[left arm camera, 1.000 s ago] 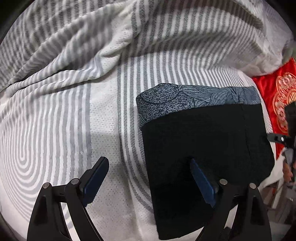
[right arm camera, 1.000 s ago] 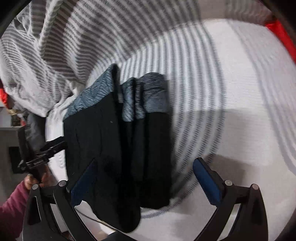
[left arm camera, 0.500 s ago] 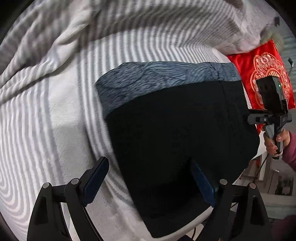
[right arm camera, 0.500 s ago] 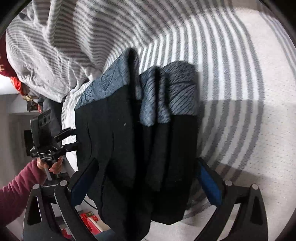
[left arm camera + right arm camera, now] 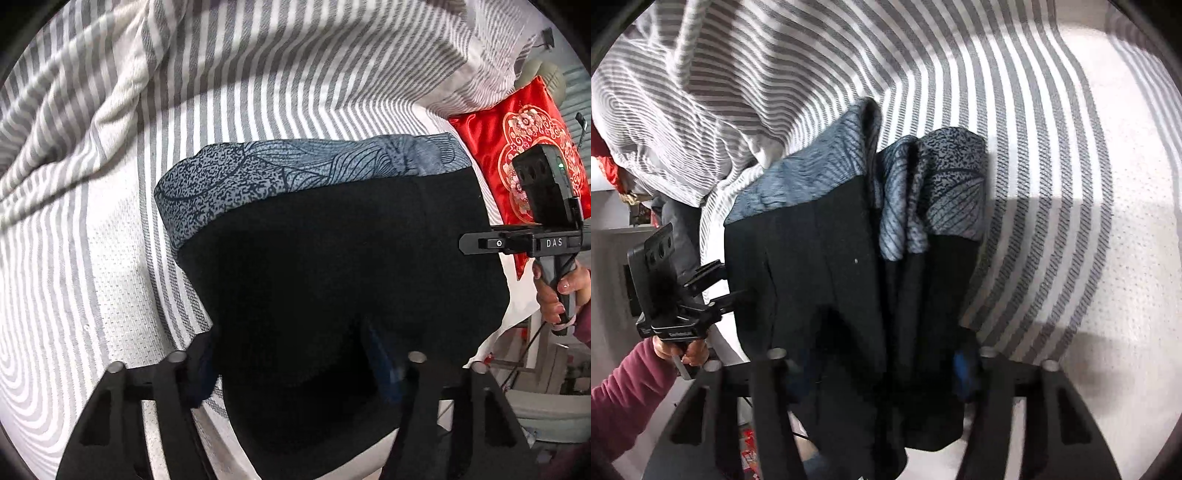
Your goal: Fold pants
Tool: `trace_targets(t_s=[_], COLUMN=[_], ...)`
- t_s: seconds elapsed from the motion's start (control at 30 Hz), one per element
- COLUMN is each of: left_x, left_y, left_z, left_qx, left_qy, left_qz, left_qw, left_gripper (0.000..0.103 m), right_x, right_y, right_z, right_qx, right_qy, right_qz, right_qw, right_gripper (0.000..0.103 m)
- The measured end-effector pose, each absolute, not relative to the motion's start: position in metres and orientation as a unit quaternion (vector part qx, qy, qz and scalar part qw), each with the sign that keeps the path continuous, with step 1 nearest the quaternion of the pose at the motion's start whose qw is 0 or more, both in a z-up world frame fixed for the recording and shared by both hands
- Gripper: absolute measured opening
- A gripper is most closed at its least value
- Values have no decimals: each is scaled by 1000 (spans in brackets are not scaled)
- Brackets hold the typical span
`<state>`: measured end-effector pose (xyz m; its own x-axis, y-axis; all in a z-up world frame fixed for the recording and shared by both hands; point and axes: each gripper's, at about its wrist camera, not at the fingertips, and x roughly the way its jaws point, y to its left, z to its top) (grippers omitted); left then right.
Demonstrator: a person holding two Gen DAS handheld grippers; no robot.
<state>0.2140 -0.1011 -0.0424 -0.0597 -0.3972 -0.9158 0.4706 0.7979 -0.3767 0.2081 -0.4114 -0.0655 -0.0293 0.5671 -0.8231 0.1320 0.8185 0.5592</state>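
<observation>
The black pants (image 5: 340, 280) with a grey patterned band (image 5: 288, 166) lie folded on the striped bed cover. My left gripper (image 5: 295, 365) straddles the near edge of the fold, jaws partly closed around the thick cloth. In the right wrist view the pants (image 5: 827, 266) show several stacked layers with the grey band (image 5: 934, 192) at the far end. My right gripper (image 5: 882, 369) also straddles the near end of the stack, jaws narrowed around it. Each gripper shows in the other's view, the right one (image 5: 546, 221) and the left one (image 5: 668, 295).
The grey-and-white striped bed cover (image 5: 110, 221) lies under the pants, with a bunched striped blanket (image 5: 683, 92) behind. A red embroidered cushion (image 5: 524, 122) sits at the bed's right side. The bed edge and floor clutter (image 5: 535, 387) are just beyond the pants.
Both grippers have moved forward onto the pants and their jaws have narrowed from wide open to closing around the near edge of the folded stack.
</observation>
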Motion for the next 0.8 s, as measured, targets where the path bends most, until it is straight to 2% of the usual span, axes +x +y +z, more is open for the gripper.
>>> trace_targets(t_s=[0.13, 0.27, 0.3, 0.8], left_x=[211, 208, 207, 201], left_y=[-105, -105, -108, -187], left_z=[-30, -15, -13, 15], left_qx=[25, 29, 32, 46], left_qy=[650, 645, 645, 639], left_qz=[-307, -311, -312, -338], left_qw=[695, 697, 697, 690], left_gripper=[48, 47, 42, 42], right_x=[205, 201, 200, 196], right_y=[-414, -419, -421, -494], right_z=[-51, -38, -37, -3], right_qx=[278, 290, 291, 308], right_qy=[680, 674, 674, 658], right_qz=[168, 178, 179, 161], right_qw=[657, 656, 656, 668], right_gripper=[43, 41, 41, 38])
